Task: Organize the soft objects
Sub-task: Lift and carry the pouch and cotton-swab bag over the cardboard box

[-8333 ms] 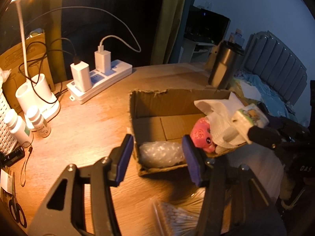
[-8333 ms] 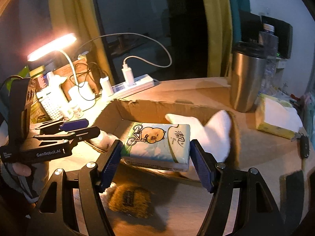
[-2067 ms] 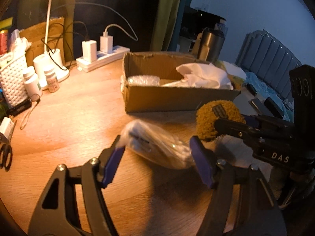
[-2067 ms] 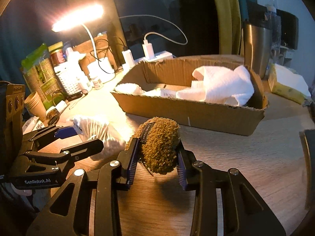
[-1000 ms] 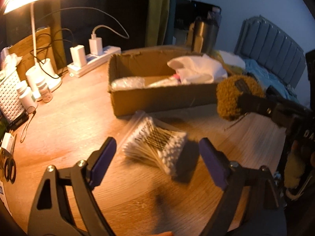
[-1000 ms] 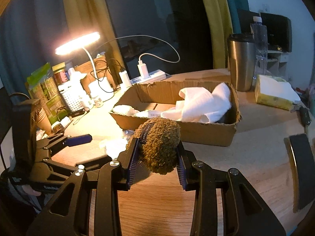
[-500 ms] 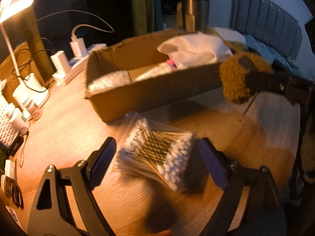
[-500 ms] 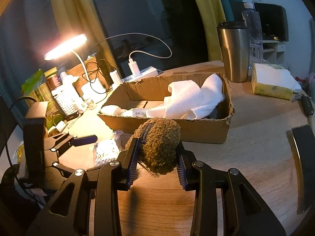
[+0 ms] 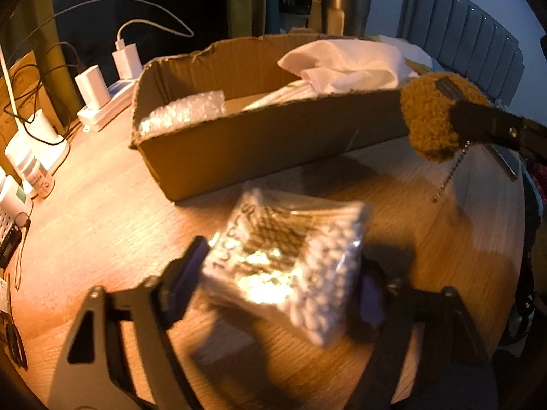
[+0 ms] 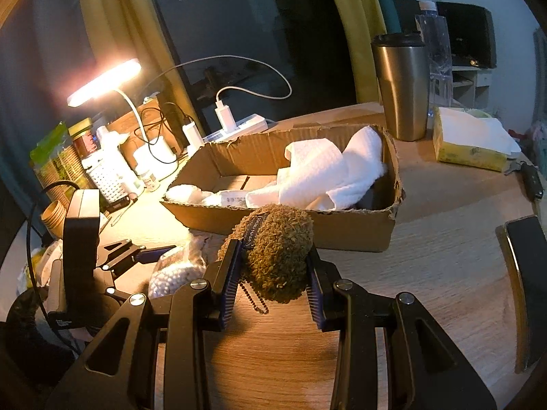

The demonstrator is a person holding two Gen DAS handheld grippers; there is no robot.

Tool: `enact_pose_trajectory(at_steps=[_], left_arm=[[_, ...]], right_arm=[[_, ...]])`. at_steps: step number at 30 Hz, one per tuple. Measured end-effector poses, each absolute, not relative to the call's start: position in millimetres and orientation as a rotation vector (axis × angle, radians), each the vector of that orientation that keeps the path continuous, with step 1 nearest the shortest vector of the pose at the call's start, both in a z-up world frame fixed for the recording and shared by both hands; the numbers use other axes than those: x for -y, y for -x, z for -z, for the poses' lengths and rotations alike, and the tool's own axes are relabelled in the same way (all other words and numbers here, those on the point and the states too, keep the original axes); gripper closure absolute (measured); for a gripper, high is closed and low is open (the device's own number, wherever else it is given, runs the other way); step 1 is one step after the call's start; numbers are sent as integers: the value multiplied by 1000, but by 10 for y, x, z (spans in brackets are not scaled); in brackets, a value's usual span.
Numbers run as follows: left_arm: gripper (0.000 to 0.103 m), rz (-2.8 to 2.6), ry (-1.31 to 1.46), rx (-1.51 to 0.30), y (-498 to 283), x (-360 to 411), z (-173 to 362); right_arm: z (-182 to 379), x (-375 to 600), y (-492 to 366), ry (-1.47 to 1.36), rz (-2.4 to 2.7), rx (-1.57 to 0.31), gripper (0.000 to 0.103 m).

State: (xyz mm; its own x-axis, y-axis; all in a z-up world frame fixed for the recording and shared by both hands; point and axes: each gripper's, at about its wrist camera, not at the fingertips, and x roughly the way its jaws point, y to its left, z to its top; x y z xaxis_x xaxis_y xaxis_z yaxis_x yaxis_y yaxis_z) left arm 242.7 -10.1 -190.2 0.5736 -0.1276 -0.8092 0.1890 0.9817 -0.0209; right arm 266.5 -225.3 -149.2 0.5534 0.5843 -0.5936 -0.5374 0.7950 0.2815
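Swabs bag [image 9: 287, 259] sits gripped between left tongs [image 9: 280, 273]; right tongs [image 10: 273, 273] clamp brown plush [image 10: 278, 253].

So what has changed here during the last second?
The left gripper went from open around the bag of cotton swabs to shut on it. The right gripper still clamps the brown plush ball, now nearer the cardboard box. The box contents look unchanged.
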Motion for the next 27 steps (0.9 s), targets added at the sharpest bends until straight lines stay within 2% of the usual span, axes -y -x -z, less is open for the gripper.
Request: enact_pose_trajectory(at_steps=[9, 27], left_arm=[[33, 235, -12, -910, -2344, -1, 1780], [33, 207, 64, -728, -2102, -278, 946]], right_arm=[[1358, 2211, -2599, -44, -654, -705, 66], [1022, 2066, -2621, -26, -692, -633, 66]])
